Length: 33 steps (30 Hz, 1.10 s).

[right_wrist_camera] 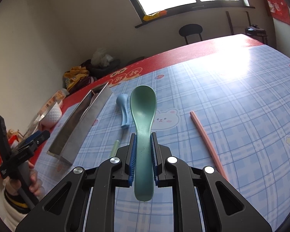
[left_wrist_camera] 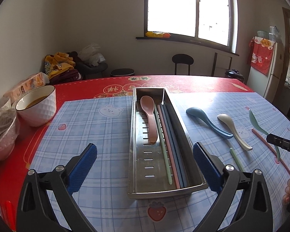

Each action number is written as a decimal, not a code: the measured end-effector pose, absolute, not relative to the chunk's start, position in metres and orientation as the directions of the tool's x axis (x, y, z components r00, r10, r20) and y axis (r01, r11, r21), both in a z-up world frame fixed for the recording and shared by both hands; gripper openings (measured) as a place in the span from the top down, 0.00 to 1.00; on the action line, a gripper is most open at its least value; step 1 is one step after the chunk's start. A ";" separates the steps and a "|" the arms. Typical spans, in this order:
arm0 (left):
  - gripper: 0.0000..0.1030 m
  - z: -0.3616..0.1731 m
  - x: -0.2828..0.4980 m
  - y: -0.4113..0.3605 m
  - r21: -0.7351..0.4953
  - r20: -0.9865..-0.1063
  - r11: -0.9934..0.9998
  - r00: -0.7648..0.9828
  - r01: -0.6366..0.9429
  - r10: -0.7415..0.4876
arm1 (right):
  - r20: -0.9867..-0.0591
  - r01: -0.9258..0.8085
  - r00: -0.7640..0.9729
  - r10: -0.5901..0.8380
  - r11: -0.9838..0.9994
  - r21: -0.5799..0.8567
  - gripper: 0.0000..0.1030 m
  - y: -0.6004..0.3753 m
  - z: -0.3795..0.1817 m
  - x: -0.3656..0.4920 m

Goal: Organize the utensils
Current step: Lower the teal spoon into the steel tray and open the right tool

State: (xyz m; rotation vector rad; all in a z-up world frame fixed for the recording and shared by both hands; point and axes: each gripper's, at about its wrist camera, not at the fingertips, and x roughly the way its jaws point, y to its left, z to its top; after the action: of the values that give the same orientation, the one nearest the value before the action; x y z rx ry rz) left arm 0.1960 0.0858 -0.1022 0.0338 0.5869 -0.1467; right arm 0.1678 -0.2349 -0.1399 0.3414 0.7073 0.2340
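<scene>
On your far left a white bowl [left_wrist_camera: 37,106] of brown liquid stands on the red table cover [left_wrist_camera: 83,89], well apart from the work. Your left gripper [left_wrist_camera: 145,161] hangs with its jaws spread wide and nothing between the blue pads [left_wrist_camera: 83,169]; the near end of the steel utensil tray [left_wrist_camera: 134,154] lies in the gap between them, untouched. Inside that tray a pink spoon [left_wrist_camera: 149,118] rests on the slotted floor, and beside it, against the right wall, lie a green chopstick [left_wrist_camera: 163,147], a pink one and 2 blue ones. Right of the tray, on the blue checked mat [left_wrist_camera: 87,135], a blue spoon [left_wrist_camera: 207,121] and a cream spoon [left_wrist_camera: 234,131] lie side by side, with a loose green chopstick [left_wrist_camera: 236,159] near them. Further right, your right gripper [right_wrist_camera: 143,154] is clamped on the handle of a green spoon [right_wrist_camera: 143,104], bowl pointing forward, above the mat. A pink chopstick [right_wrist_camera: 207,141] lies on the mat to its right.
</scene>
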 end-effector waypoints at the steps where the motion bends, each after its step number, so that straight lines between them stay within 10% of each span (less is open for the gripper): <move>1: 0.06 -0.103 0.198 0.088 -0.016 -0.562 0.990 0.818 0.138 -0.123 | -0.593 -0.096 0.737 0.324 0.919 0.383 0.86 -0.232 -0.138 0.169; 33: 0.06 -0.097 0.207 0.169 -0.198 -0.543 0.961 0.838 -0.192 0.056 | -0.768 -0.127 0.547 0.333 0.940 0.317 0.86 -0.016 -0.129 0.343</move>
State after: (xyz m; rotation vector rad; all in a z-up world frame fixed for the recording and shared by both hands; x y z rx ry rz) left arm 0.2067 0.1687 -0.0969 -0.2504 0.5641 0.1324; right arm 0.3434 -0.0161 -0.1285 0.2357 0.9552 0.2752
